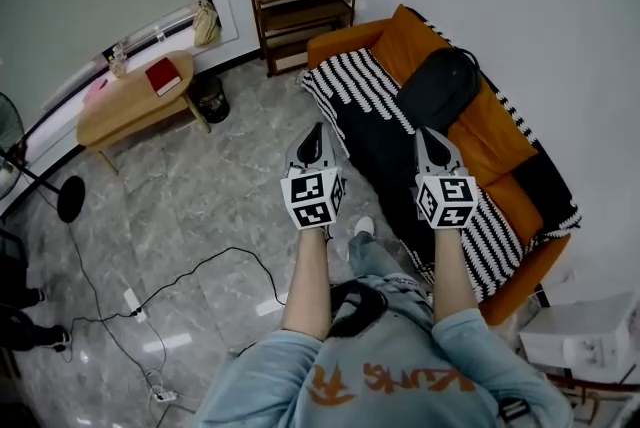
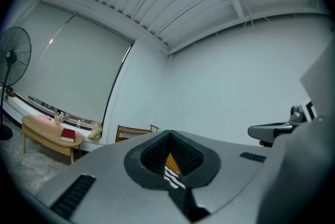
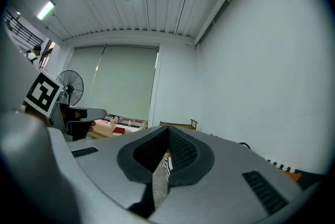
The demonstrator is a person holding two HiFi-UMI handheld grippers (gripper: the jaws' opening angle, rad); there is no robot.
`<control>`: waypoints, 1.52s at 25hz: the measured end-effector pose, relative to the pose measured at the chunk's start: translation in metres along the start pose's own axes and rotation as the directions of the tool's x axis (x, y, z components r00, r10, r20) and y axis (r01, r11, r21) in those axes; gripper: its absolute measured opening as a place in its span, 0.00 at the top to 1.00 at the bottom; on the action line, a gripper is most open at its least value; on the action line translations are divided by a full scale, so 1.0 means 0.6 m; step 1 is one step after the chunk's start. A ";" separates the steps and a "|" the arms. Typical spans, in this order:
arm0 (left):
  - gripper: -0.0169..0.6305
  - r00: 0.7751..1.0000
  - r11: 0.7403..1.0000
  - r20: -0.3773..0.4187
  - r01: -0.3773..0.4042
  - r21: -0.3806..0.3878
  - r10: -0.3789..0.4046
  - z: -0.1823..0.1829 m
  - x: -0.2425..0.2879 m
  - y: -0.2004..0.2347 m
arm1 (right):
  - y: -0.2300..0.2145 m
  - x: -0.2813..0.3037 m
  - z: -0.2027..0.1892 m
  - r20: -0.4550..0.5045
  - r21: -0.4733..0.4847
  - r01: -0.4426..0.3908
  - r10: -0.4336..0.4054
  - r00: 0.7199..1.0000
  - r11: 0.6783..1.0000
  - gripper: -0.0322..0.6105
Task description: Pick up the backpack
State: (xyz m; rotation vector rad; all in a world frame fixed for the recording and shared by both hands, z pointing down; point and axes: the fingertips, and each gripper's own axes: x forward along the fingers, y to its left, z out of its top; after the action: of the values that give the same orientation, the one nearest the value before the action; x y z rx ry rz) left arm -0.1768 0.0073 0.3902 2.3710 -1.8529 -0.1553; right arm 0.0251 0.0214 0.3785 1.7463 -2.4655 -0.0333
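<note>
Black all over, the backpack (image 1: 438, 86) was seen as a soft, rounded oval with a matte surface and a thin loop at its upper end. It was propped against the back cushions of the orange sofa (image 1: 500, 141), nearer the far armrest than the near one. Its lower end was rested on a black throw (image 1: 350, 81) with white stripes, which was spread over the seat and hung over the front edge. No print or colour accent could be made out on it from the head view.

Both grippers were held level and side by side in front of the person. The left gripper (image 1: 314, 131) was held over the grey stone floor (image 1: 220, 186), just off the sofa's front edge. The right gripper (image 1: 428, 134) was held over the throw, short of the backpack and apart from it. The fingers of the left gripper (image 2: 169, 134) were pressed together with nothing pinched; only a sliver of the orange and the stripes was seen past them. Those of the right gripper (image 3: 168, 133) were likewise pressed together and empty.

A wooden shelf (image 1: 303, 11) was stood against the wall beyond the sofa's far armrest. An oval table (image 1: 125, 106) with a red book (image 1: 163, 76) near its edge was placed by the window.
</note>
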 end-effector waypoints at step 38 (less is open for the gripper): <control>0.94 0.971 0.999 -0.235 -0.045 0.004 0.045 -0.142 0.490 0.034 | -0.253 0.478 -0.129 -0.165 0.193 -0.029 0.061 0.984 0.981 0.95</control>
State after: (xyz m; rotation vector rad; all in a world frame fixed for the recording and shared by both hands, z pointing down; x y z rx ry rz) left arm -0.1116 -0.2796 0.4767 2.2315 -1.7916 0.1236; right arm 0.0822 -0.2955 0.4665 1.6811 -2.4511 0.3526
